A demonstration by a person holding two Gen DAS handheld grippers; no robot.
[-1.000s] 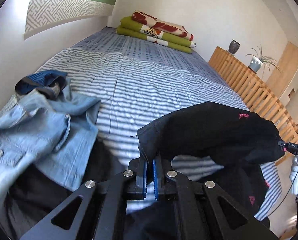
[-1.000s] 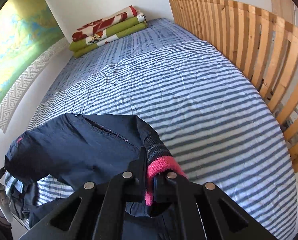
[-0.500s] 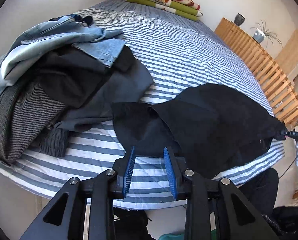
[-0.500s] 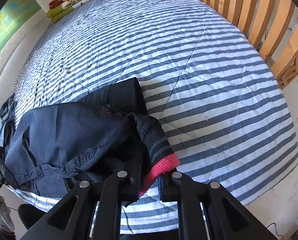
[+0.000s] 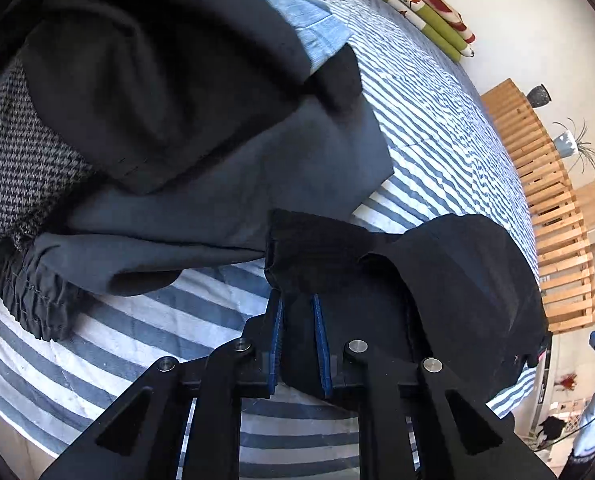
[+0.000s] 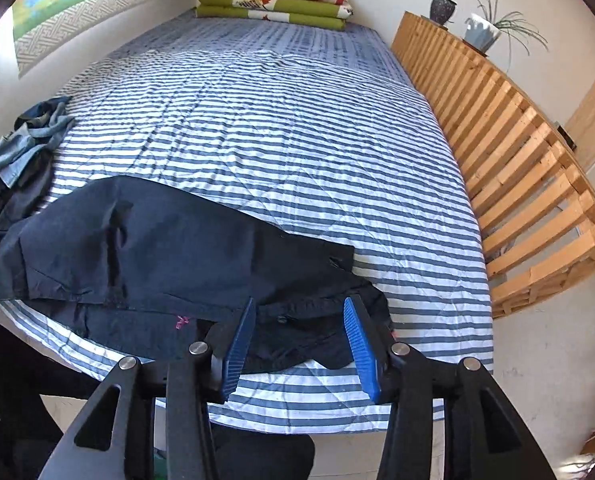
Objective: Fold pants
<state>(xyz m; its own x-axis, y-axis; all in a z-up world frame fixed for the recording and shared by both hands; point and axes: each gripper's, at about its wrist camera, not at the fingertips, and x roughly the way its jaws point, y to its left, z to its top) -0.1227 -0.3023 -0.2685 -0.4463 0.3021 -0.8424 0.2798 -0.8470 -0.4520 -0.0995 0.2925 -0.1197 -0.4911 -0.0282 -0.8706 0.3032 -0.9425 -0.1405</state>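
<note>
My left gripper [image 5: 298, 336] has its blue pads a modest gap apart, and a dark cuff end of the pants [image 5: 437, 280] sits right between them; whether the pads actually pinch the cloth I cannot tell. My right gripper [image 6: 300, 340] is spread wide, blue pads [image 6: 239, 340] well apart, nothing clamped, hovering just over the rumpled waistband edge of the pants [image 6: 157, 248]. The pants are dark navy, lying crosswise at the near edge of the striped bed [image 6: 277, 128], roughly flattened, one layer over another, with a small pink mark [image 6: 180, 322] near the front hem. In the left view they bulge up toward 2 o'clock from my pads. At 10 to 12 o'clock of the left gripper sits a pile of clothes [image 5: 157, 92]: a black garment on top, slate-grey fabric beneath it touching the pants' cuff, a houndstooth piece at 9 o'clock, pale denim behind. In the right view that pile shows at 10 o'clock by the wall. Folded green and red-patterned blankets [image 6: 273, 2] lie at 12 o'clock at the far end, and a wooden slatted rail [image 6: 517, 168] runs along the bed at 2 o'clock with a vase [image 6: 441, 8] and a potted plant [image 6: 483, 32] on it.
</note>
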